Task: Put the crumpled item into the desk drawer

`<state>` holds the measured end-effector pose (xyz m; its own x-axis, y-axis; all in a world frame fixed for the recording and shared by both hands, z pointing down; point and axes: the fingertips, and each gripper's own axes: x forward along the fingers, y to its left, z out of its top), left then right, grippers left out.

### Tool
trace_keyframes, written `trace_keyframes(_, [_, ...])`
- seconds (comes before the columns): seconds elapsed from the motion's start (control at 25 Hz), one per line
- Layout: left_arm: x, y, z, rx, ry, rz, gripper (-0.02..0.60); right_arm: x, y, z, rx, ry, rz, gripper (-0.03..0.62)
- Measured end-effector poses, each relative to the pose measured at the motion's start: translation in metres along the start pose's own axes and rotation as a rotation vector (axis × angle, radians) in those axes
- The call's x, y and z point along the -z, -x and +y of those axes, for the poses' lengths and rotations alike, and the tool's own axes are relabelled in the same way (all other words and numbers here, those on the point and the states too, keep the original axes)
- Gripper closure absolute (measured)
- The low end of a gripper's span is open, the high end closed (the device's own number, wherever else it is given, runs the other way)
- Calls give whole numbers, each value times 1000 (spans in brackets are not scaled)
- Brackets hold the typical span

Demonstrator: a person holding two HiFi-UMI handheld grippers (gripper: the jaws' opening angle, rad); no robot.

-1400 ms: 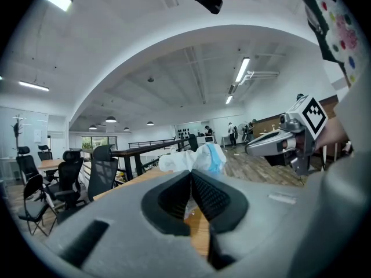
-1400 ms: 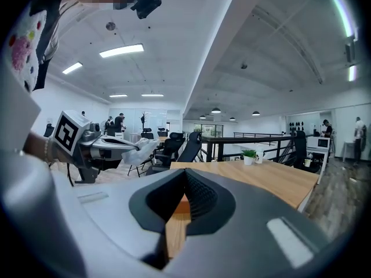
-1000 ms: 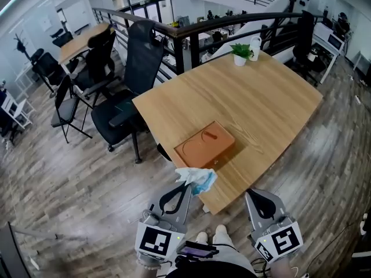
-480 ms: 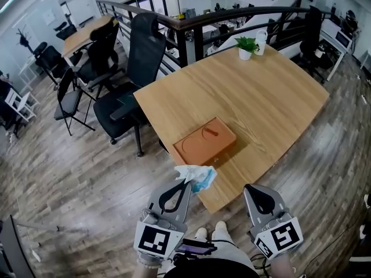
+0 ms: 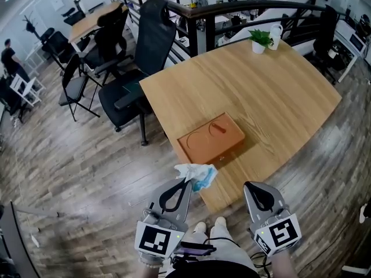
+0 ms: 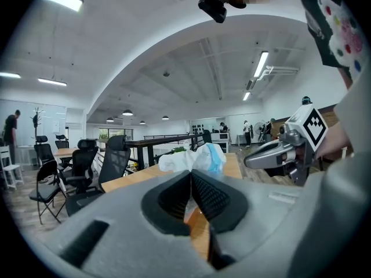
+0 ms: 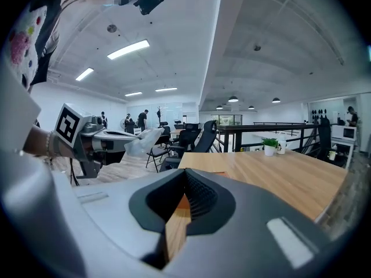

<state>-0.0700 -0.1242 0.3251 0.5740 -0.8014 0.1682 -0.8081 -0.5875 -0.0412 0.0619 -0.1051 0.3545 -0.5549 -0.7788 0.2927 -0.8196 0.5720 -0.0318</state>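
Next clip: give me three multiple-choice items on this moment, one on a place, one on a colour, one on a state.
1. Where does the potted plant stand? A on a shelf B at the table's far corner C on a windowsill
2. What colours has the crumpled item? A white and blue B red C black
3. How is the right gripper? A open B shut on the plant C shut, empty
1 B, beside the white cup; 2 A, seen where the left gripper holds it; 3 C, its jaws meet with nothing between.
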Motion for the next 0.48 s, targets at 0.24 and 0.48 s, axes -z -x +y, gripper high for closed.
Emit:
trace_keyframes(0.24, [11, -7, 10, -31, 29, 15, 575, 15, -30, -3, -57, 6, 31, 588])
trace_keyframes(0.48, [31, -14, 20, -73, 13, 55, 575, 39, -56, -13, -94, -12, 69, 588])
